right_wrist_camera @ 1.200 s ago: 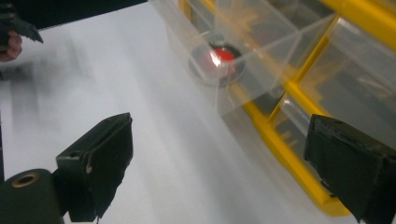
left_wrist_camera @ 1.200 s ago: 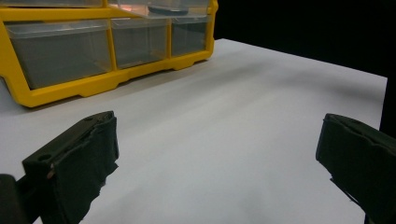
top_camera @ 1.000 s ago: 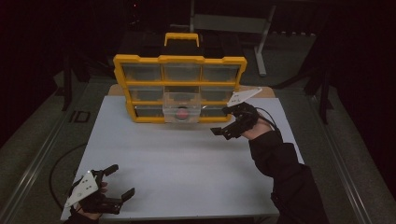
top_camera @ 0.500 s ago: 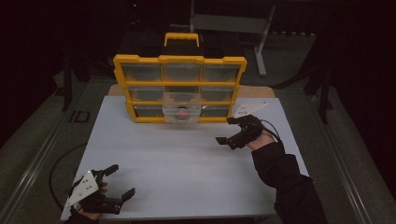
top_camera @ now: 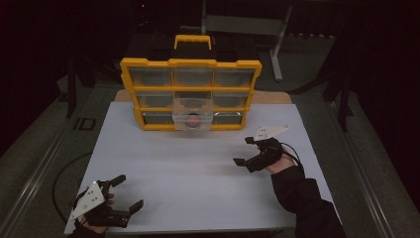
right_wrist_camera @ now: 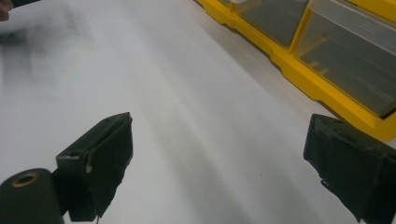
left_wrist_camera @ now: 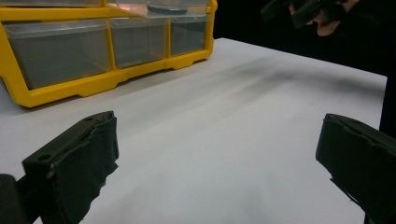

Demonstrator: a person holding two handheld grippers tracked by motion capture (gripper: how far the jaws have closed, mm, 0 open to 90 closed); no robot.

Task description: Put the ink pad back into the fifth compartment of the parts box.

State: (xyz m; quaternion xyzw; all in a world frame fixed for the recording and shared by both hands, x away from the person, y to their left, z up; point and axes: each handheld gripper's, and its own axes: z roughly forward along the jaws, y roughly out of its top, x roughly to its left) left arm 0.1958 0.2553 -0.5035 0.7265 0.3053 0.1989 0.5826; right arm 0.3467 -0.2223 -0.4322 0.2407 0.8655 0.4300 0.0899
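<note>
You face a white table (top_camera: 198, 168) in a dim room; grey floor (top_camera: 44, 134) flanks it, and a metal stand (top_camera: 277, 44) rises beyond in darkness.

The white table (top_camera: 198, 173) lies bare between both hands — only the yellow drawer cabinet (top_camera: 190, 91) blocks its far edge.

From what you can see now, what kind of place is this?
Probably a dim workshop or lab set up for recording: a white table, a yellow drawer organizer on it, and a metal stand on the dark floor behind.
</note>
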